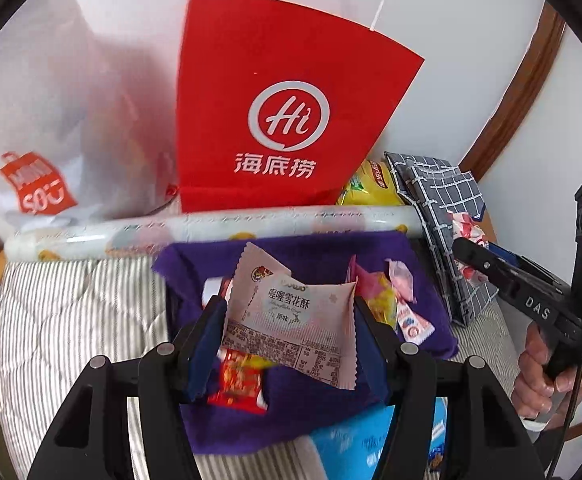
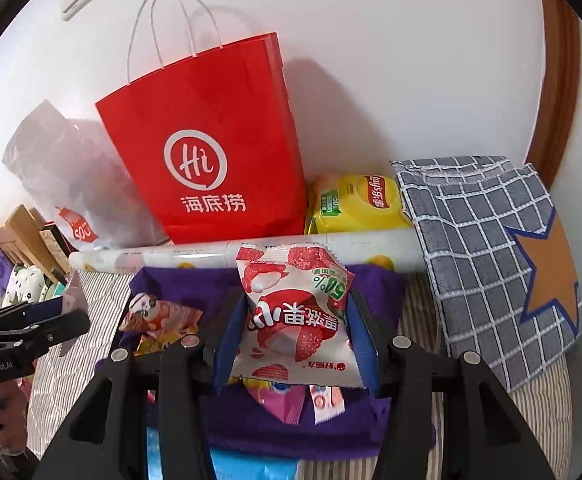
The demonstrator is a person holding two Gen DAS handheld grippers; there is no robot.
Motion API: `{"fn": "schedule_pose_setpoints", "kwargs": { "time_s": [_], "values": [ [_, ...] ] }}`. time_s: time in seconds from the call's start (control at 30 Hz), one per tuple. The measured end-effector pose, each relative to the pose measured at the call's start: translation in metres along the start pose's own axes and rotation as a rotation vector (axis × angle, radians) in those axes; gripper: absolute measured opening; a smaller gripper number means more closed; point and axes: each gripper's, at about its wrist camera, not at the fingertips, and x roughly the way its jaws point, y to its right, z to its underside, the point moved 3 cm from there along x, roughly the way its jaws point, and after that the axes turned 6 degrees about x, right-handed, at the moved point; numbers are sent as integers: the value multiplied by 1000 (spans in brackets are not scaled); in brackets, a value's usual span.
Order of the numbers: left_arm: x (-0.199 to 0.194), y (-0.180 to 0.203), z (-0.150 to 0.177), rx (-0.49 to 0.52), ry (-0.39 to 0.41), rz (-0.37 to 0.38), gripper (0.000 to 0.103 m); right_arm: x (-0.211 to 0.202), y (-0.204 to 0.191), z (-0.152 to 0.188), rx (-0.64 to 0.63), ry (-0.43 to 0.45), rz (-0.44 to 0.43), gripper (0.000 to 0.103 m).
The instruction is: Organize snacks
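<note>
My left gripper (image 1: pixel 291 320) is shut on a pale pink-white snack packet (image 1: pixel 291 320) with Chinese print, held above a purple cloth (image 1: pixel 323 252). My right gripper (image 2: pixel 295 328) is shut on a red-and-white lychee snack packet (image 2: pixel 291 320), also above the purple cloth (image 2: pixel 179 284). Several small wrapped snacks lie on the cloth: a red one (image 1: pixel 239 384), pink and yellow ones (image 1: pixel 387 300), a panda-print one (image 2: pixel 159 312). A red paper bag (image 1: pixel 275 108) (image 2: pixel 211 160) with white handles stands upright against the wall behind. The right gripper shows at the right of the left wrist view (image 1: pixel 491 268), with its snack.
A yellow chip bag (image 2: pixel 355 200) lies beside the red bag. A grey checked bag (image 2: pixel 483 248) with an orange star leans at the right. A white plastic bag (image 1: pixel 51 128) sits at the left. A rolled white printed sheet (image 1: pixel 211 224) lies behind the cloth on striped bedding (image 1: pixel 71 312).
</note>
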Motion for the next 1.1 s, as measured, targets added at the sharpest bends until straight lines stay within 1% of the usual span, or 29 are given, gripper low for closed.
{"fn": "schedule_pose_setpoints", "kwargs": {
  "time_s": [0.1,0.17,0.2,0.3,0.37,0.4,0.47,0.7,0.87,1.1],
  "values": [
    [11,4,-12,6,0,4,60,12,3,-4,-1,-11,-1,50],
    [20,7,-18,24,14,-32,60,22,6,-3,6,-24,-1,50],
    [24,6,-20,20,13,-30,60,28,8,-2,10,-33,-2,50],
    [41,0,-20,-16,-9,20,60,47,16,4,22,-70,-15,50],
    [51,-4,-18,-25,-17,23,60,57,20,5,26,-107,-23,50],
    [54,-6,-16,-30,-19,23,60,59,21,5,25,-106,-20,50],
    [65,-11,-16,-40,-52,23,60,61,22,5,15,-97,-16,50],
    [71,-23,-12,-69,-62,32,60,83,26,16,-6,-167,16,50],
    [76,-26,-11,-85,-83,40,60,90,28,19,-6,-194,19,50],
    [82,-20,-10,-68,-104,40,60,95,29,22,-21,-209,35,50]
  ]
}}
